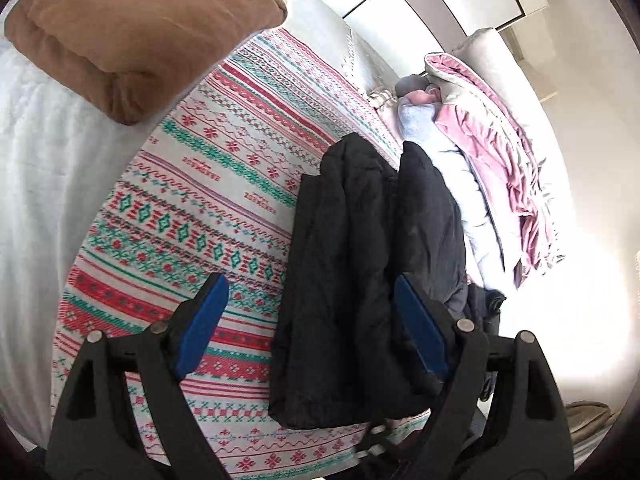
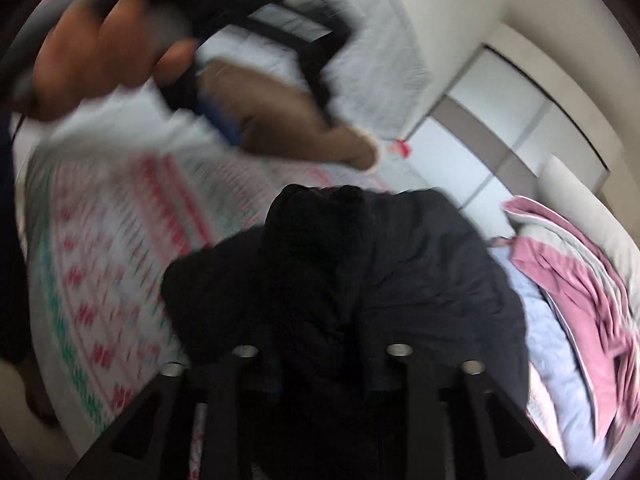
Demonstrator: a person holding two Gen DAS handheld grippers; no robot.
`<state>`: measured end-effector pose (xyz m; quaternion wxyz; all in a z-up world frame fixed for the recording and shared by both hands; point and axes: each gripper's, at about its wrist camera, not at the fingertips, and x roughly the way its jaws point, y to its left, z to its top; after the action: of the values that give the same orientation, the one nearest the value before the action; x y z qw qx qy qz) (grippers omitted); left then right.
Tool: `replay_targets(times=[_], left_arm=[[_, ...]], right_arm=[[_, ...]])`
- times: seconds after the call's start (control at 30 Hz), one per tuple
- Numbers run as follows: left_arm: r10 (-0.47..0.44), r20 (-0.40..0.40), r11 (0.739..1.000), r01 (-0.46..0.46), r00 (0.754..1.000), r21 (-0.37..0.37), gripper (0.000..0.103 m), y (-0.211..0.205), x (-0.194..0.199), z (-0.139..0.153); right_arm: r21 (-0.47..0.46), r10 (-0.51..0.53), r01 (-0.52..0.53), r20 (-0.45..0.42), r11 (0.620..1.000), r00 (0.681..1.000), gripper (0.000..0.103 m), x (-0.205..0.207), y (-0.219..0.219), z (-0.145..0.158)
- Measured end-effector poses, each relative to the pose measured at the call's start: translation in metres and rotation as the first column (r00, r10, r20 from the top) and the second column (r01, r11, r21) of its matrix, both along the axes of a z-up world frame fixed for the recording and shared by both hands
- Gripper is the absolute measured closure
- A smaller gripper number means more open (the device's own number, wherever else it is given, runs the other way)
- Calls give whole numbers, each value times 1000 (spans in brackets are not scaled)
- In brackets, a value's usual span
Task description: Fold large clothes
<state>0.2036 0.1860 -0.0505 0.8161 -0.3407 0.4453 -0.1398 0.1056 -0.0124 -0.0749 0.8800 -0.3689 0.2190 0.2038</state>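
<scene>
Two grippers of ours: left gripper (image 1: 312, 328) apart above black garment (image 1: 360, 280), right gripper (image 2: 320, 360) at six o'clock, state unclear

Matt black cloth garment (image 1: 360, 264), soft-looking.

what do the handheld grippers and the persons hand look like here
The left gripper has matte black plastic linkage arms with silver round pivot pins and two flat blue finger pads. The right gripper shows the same black arms and silver pins; its pads are hidden against black cloth. The blurred bare hand grips a grey handle.
</scene>
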Motion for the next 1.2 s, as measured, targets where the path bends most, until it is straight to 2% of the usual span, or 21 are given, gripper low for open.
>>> replay_targets(times=[0.1, 0.23, 0.4, 0.47, 0.5, 0.57, 0.63, 0.73, 0.77, 0.8, 0.87, 0.97, 1.03, 1.13, 1.2], left_arm=[[-26, 2, 999, 26, 1000, 26, 18, -6, -1, 0], [-57, 20, 997, 56, 998, 57, 18, -16, -2, 2], [-62, 31, 994, 59, 998, 87, 18, -22, -3, 6], [-56, 50, 990, 49, 997, 132, 18, -27, -6, 10], [-55, 63, 986, 44, 997, 158, 18, -30, -7, 12], [-64, 96, 976, 42, 993, 214, 18, -38, -12, 19], [-86, 136, 969, 51, 987, 243, 18, -47, -17, 26], [-120, 197, 960, 63, 973, 272, 18, -60, -23, 37], [-130, 215, 955, 64, 968, 288, 18, -66, -24, 41], [-135, 226, 952, 63, 965, 301, 18, -71, -24, 43], [-148, 240, 944, 65, 959, 324, 18, -81, -22, 46], [-163, 250, 936, 69, 955, 346, 18, -97, -19, 49], [-173, 250, 931, 75, 953, 356, 18, -106, -16, 50], [-185, 258, 924, 79, 948, 373, 18, -116, -14, 54], [-173, 275, 917, 53, 946, 396, 18, -119, -12, 59]], right_arm=[[9, 9, -8, -31, 1000, 999, 54, 4, -1, -4], [118, 22, -6, -129, 993, 991, 45, 16, -11, 7], [201, 46, -7, -192, 980, 980, 43, 17, -27, 27], [291, 84, -16, -223, 957, 971, 43, 8, -44, 46], [351, 110, -20, -241, 936, 964, 43, 2, -54, 56], [522, 183, -8, -285, 853, 941, 41, -4, -89, 80], [633, 202, 38, -302, 773, 931, 36, 0, -122, 95], [770, 175, 177, -351, 613, 920, 36, 16, -182, 102], [780, 129, 237, -375, 579, 918, 36, 23, -197, 100], [768, 73, 289, -398, 571, 915, 36, 28, -205, 97], [704, -35, 394, -465, 591, 884, 36, 41, -212, 82], [639, -54, 460, -549, 616, 834, 44, 54, -203, 58], [609, -60, 449, -549, 654, 833, 52, 55, -190, 50], [576, -29, 400, -546, 713, 837, 52, 51, -169, 41], [545, -10, 390, -573, 742, 820, 53, 53, -159, 30]])
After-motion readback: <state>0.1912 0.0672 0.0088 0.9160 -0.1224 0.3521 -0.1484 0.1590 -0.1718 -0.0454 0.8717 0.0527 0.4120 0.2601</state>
